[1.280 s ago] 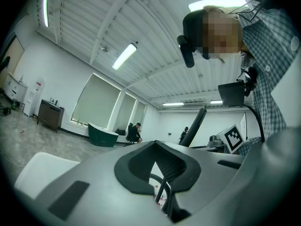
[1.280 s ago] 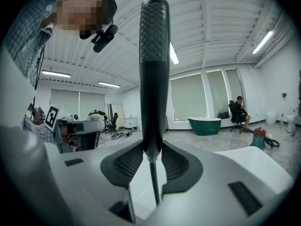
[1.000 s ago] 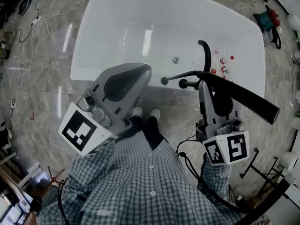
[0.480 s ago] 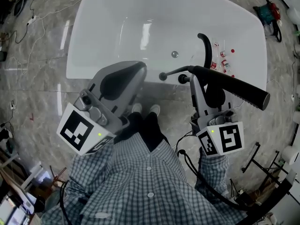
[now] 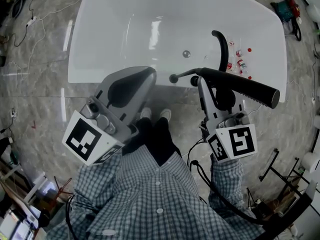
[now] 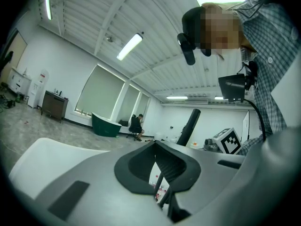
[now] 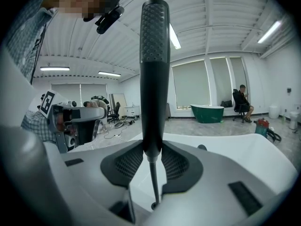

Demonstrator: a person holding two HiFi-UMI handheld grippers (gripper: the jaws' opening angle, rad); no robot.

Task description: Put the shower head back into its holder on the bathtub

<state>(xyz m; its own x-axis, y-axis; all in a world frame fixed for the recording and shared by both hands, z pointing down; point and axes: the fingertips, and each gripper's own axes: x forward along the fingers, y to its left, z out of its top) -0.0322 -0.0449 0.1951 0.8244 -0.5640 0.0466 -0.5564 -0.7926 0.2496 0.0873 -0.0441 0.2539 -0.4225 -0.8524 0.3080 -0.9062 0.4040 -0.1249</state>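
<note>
While the head view shows the right gripper (image 5: 204, 84) from above, clamped on the black shower head (image 5: 240, 86), only the right gripper view shows both pads pressed against the handle just above its thin stem. The shower head lies roughly level over the near rim of the white bathtub (image 5: 150, 24), near a curved black spout (image 5: 218, 46).

The left gripper (image 5: 145, 76) holds nothing. Its own view shows the jaws drawn almost together with a narrow slit between them, which the gripper body covers in the head view.

The holder cannot be picked out in any view. Small bottles (image 5: 239, 64) beside the spout are too small to identify.

The bathtub stands on a grey marbled floor (image 5: 40, 94). The right gripper view shows a white hall with ceiling strip lights, a green tub (image 7: 207, 113) and a seated person (image 7: 242, 102).
</note>
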